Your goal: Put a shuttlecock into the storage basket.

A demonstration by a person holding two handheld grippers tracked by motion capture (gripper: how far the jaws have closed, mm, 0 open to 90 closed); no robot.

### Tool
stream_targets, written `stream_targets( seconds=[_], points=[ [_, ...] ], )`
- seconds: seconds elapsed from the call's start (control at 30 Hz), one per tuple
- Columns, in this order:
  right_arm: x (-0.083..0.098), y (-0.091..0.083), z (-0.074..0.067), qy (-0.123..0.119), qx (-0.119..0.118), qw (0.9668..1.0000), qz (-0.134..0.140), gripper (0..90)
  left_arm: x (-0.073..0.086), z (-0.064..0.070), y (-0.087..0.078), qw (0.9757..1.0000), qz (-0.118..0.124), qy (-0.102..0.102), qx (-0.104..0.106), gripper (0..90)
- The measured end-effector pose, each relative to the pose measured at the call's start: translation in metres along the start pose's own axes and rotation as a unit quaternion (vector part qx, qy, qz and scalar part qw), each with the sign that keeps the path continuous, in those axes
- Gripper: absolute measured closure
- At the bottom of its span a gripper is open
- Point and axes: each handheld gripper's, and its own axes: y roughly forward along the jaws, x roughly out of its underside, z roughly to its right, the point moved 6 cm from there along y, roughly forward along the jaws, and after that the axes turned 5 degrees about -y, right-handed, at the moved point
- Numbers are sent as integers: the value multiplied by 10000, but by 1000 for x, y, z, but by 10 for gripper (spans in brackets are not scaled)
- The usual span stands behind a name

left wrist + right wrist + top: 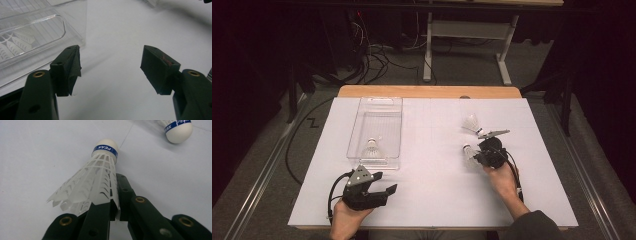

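A white plastic shuttlecock (95, 180) with a blue band under its cork lies between the jaws of my right gripper (113, 195), which is shut on the edge of its skirt. From above, that gripper (479, 155) and its shuttlecock (468, 151) sit right of the table's centre. A second shuttlecock (472, 122) lies just beyond it, its cork (178, 131) at the top right of the right gripper view. A third shuttlecock (371, 148) rests inside the clear plastic box (362, 120). My left gripper (384, 182) is open near the front edge, below the box; nothing is between its pads (72, 67).
White sheet (432, 190) covers the table, with a wooden strip (429, 91) at the far edge. The clear box's near wall (37, 32) stands close to the left gripper's left jaw. Beyond the table are cables and a desk frame (467, 45) on the floor.
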Motion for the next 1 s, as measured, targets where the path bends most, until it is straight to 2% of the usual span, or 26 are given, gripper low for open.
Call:
stream_targets(
  seconds=[1.0],
  points=[
    [1, -15, -13, -290, -468, 9985, 74, 900, 0, 2, 1, 9998, -135, -20, 108, 330]
  ],
)
